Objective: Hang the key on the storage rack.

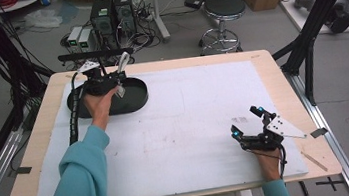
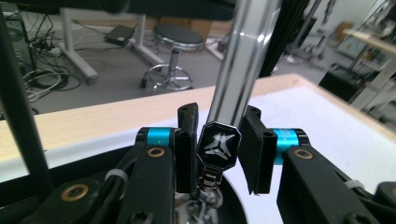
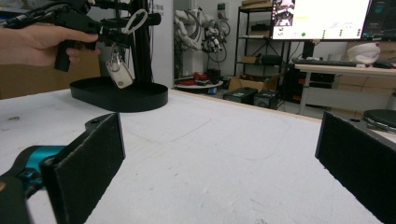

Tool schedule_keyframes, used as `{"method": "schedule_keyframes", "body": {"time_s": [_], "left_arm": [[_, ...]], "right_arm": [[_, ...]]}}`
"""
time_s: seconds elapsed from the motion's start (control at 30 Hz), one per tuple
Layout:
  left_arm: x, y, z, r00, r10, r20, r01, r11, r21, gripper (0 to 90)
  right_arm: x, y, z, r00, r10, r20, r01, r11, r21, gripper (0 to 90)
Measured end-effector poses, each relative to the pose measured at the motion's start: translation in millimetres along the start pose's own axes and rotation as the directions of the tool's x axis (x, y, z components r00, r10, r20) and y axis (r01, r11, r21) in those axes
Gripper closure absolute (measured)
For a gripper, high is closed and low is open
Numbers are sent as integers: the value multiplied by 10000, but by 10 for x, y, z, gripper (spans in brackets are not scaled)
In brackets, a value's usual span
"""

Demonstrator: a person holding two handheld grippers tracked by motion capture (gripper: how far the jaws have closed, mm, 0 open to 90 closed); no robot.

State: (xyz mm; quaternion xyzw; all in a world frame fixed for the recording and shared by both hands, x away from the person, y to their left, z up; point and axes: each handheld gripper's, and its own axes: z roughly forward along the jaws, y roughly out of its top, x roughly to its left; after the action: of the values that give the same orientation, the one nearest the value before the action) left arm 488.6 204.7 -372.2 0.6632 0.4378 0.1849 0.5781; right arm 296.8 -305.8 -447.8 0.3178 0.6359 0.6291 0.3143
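A black oval tray [image 1: 137, 100] stands at the table's back left, with a black post [image 3: 141, 51] and a crossbar [image 1: 94, 54] rising from it. My left gripper [image 1: 111, 80] hovers over the tray, shut on a silver carabiner [image 2: 233, 70] with a black octagonal emblem [image 2: 218, 144]. A white key fob [image 3: 119, 74] dangles below the carabiner, above the tray floor. The carabiner's loop [image 1: 123, 61] points up toward the crossbar, just under it. My right gripper [image 1: 247, 122] rests on the white mat near the front right, jaws wide open with nothing between them [image 3: 219, 154].
A white mat [image 1: 188, 106] covers most of the wooden table [image 1: 269, 61]. A small printed mark [image 1: 239, 119] lies beside the right gripper. Behind the table stand a stool [image 1: 222, 9], computer boxes [image 1: 111, 12] and cables. Black frame legs [image 1: 307, 46] flank the right edge.
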Motion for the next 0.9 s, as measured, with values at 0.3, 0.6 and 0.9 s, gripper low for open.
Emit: {"method": "schedule_keyframes", "body": {"time_s": [0.3,0.6,0.9], "left_arm": [[27,-7,-2,9963,-109,-855,123,9998,158,653],[45,-9,-15,9944,-61,-1056,81,9998,192,635],[-36,-37,-1,9859,1419,-888,-1345,9873,845,323]], "right_arm": [[5,0,1,10000,-25,-27,25,10000,-7,8],[10,-1,5,10000,28,-23,-28,10000,5,8],[5,-10,6,10000,-72,4,72,10000,17,8]]}}
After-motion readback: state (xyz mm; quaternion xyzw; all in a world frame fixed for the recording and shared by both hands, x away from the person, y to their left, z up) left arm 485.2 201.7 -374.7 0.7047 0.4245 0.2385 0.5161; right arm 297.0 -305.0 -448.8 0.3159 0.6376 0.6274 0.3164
